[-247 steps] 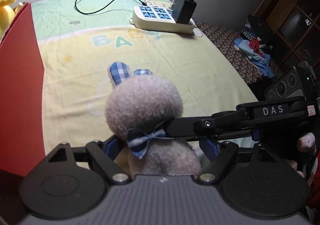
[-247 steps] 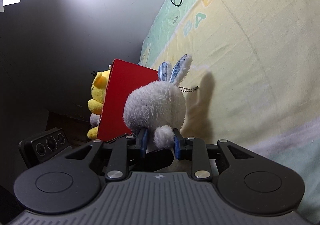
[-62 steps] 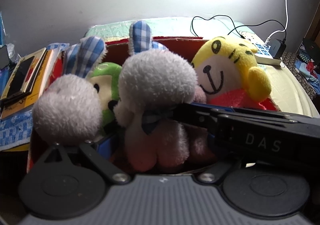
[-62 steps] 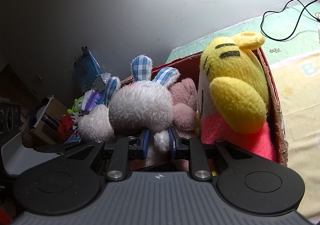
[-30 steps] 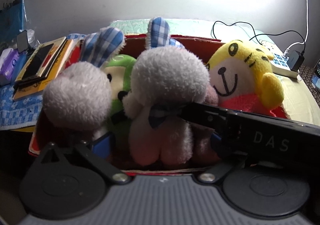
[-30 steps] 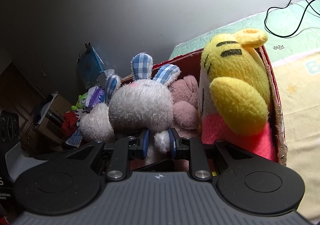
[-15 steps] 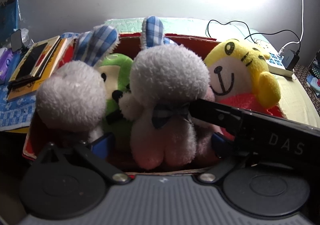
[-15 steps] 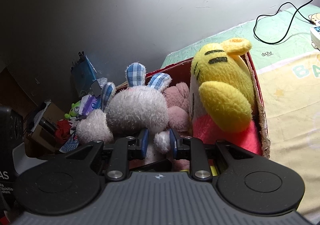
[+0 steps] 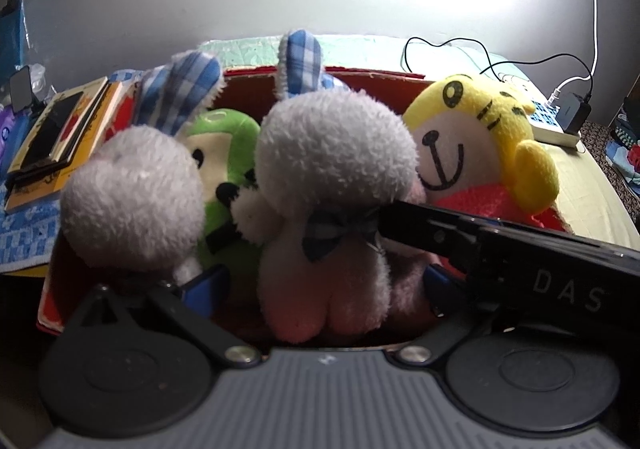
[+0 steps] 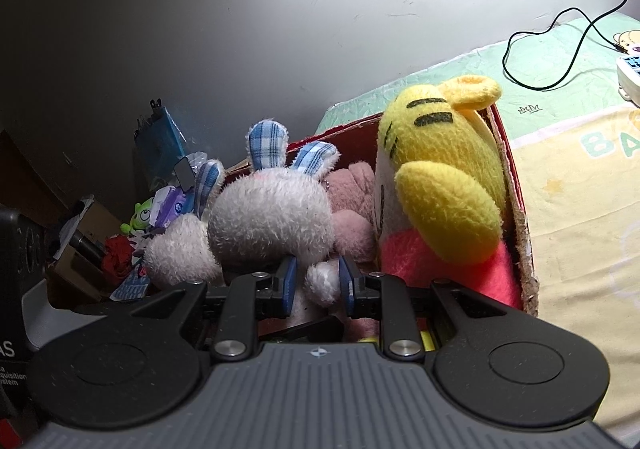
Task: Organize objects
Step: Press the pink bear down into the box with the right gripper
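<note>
A grey plush rabbit with blue plaid ears and a bow tie sits in a red box, between a second grey rabbit with a green plush behind it and a yellow tiger plush. My left gripper is open, its blue pads wide on either side of the rabbit's legs. My right gripper is shut on the rabbit's white tail from behind. Its arm crosses the left wrist view.
Books and a phone lie left of the box on a blue cloth. A power strip with cables lies on the bed sheet to the right. A pink plush sits deeper in the box. Clutter fills the far left.
The rabbit was carried from the sheet into the box. Over the last second my left gripper opened and let go of it; my right gripper still holds the tail.
</note>
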Available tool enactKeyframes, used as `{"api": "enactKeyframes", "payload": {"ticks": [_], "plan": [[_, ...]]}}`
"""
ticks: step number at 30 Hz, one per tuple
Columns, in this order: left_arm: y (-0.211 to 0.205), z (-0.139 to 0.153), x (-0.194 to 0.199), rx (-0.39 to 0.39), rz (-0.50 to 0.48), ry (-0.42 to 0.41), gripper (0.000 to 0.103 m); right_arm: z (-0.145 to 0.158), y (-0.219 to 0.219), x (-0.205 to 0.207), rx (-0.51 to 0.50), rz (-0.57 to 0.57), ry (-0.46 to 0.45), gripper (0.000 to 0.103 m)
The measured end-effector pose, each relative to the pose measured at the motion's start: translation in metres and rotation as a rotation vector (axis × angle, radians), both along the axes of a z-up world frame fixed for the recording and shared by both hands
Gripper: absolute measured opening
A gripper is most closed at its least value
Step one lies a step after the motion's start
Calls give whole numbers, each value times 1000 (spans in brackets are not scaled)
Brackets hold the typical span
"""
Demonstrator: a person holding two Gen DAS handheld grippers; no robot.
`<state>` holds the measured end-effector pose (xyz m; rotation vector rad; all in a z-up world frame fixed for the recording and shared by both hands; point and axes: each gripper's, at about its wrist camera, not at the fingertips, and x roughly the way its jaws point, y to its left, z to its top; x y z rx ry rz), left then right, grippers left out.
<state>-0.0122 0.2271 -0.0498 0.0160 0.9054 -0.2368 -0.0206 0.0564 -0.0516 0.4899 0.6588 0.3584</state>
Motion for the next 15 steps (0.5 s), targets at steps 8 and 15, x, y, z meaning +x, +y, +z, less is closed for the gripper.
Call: {"api": "enactKeyframes", "payload": {"ticks": [8,15], "plan": [[-1,-1,-1,-7,8,-8,103,0,1,0,-2,-3,-4,24],[-1,0,0,-3,5,0,103,-1,3,0,0,-3,2,25]]}}
